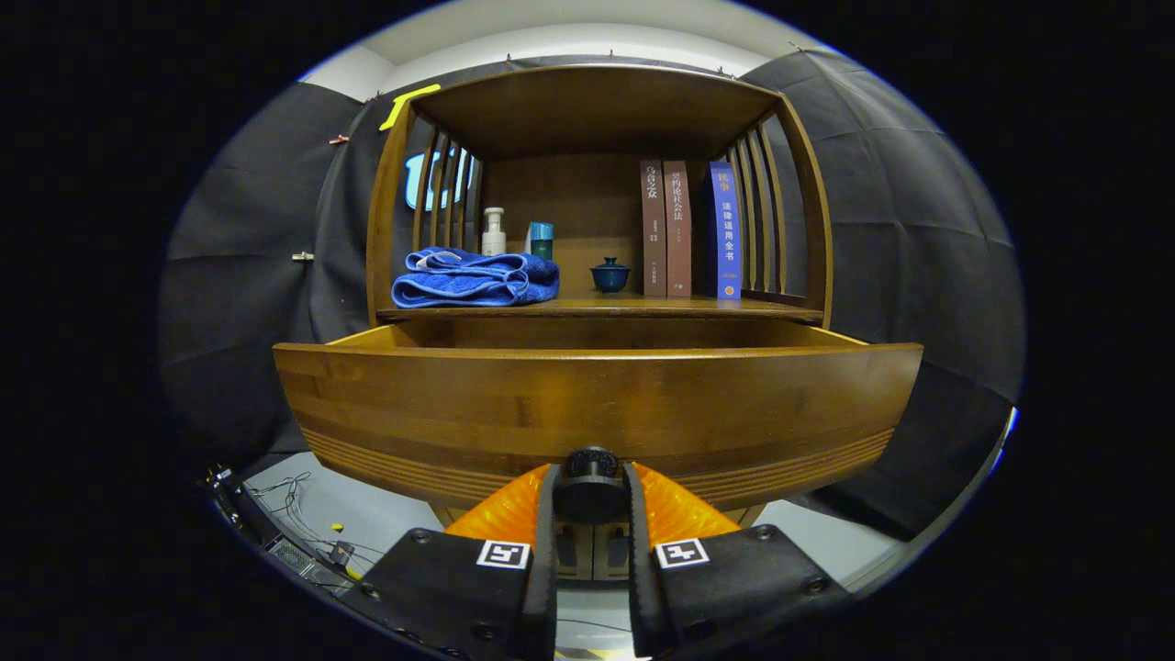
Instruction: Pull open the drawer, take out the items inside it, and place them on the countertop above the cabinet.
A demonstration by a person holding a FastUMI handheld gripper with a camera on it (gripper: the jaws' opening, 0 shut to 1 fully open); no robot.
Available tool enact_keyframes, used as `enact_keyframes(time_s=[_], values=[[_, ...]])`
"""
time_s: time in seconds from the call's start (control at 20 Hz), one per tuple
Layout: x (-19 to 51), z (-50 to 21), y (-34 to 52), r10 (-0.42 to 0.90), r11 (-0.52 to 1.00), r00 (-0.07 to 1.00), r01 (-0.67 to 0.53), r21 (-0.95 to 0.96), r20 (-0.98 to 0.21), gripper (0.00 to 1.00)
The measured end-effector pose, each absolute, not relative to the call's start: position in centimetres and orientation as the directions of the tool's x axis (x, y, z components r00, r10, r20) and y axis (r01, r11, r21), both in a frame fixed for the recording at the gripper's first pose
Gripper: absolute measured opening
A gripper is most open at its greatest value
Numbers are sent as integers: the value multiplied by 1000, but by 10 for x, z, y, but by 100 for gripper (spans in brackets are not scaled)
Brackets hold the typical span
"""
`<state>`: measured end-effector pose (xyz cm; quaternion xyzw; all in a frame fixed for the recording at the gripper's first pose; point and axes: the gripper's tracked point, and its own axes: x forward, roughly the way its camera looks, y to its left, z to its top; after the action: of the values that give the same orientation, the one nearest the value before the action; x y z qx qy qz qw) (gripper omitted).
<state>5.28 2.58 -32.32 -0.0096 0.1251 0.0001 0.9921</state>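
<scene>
Drawer's out, but that knob grip looks easy to lose

If the pull drifts off straight, the gripper (591, 500) could slide off the small round knob (590, 466). Its fingers are clamped on that knob, low on the front of the drawer (597, 408), which sticks out under the countertop (587, 310); contents hidden.

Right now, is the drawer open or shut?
Open: the drawer front stands out ahead of the countertop edge, with the gripper closed on its knob.

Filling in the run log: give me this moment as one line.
phase: pulling drawer | claw: shut on drawer knob | drawer: partly open, contents hidden | countertop: blue towel, teacup, books
</scene>
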Motion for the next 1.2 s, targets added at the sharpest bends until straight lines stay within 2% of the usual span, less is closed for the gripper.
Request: enact_keyframes(time_s=[0.25,0.4,0.65,1.2], values=[[51,-324,25,-5,1000,969,-2,-25,-247,36],[46,-326,24,3,1000,969,-8,-21,-248,45],[25,-317,25,23,1000,968,-23,2,-248,98],[8,-190,13,7,998,991,2,67,-134,98]])
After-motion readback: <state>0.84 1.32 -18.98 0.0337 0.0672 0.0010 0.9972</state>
